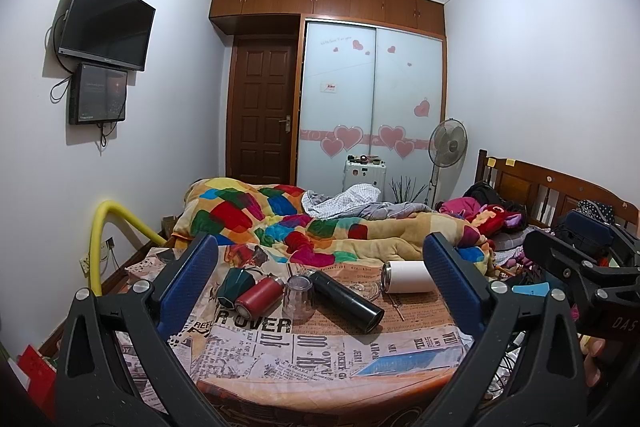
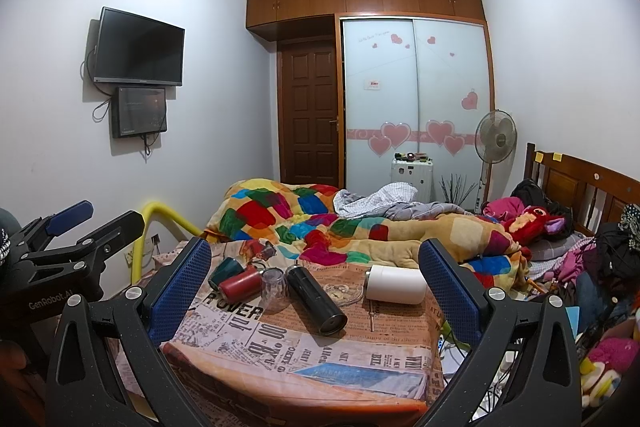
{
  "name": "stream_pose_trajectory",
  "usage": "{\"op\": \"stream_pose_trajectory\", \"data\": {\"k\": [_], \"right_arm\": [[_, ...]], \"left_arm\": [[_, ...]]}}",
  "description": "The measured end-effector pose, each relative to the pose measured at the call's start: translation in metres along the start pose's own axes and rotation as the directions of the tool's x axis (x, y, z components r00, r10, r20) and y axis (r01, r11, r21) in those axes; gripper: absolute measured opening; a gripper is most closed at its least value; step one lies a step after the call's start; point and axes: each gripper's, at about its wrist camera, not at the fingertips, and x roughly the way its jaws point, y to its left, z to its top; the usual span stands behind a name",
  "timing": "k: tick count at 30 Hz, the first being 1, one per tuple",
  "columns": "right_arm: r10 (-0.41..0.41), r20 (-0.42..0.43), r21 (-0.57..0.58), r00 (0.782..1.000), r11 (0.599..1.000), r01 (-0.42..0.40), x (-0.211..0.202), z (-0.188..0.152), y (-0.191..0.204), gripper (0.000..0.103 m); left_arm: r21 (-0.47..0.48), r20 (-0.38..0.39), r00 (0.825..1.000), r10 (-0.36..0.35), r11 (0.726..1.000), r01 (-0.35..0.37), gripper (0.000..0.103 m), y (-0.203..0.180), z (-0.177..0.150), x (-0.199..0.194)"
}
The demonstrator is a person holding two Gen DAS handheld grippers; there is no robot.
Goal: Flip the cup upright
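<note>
Right up close, left gripper (image 1: 320,281) spread wide, holding nothing. Right gripper (image 2: 316,281) spread wide too, holding nothing. Just past both, on the newspaper-print cloth (image 1: 320,343): clear cup (image 1: 298,297) standing upside down, squeezed between red bottle (image 1: 259,300) and black bottle (image 1: 347,301). Green cup (image 1: 235,285) on its side at far left. White cup (image 1: 408,277) on its side, off right.

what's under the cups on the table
A newspaper-print cloth lies under the cups, among them the black flask and white cup. The table itself is covered.
</note>
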Motion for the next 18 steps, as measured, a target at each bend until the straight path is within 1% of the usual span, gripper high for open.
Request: {"op": "stream_pose_trajectory", "data": {"k": [18], "right_arm": [[-0.001,-0.003,0.0,1.0,1.0,0.001,0.0013,-0.0007,0.0015,0.103]], "left_arm": [[-0.002,-0.005,1.0,0.003,1.0,-0.003,0.103,-0.0001,0.0004,0.0013]]}}
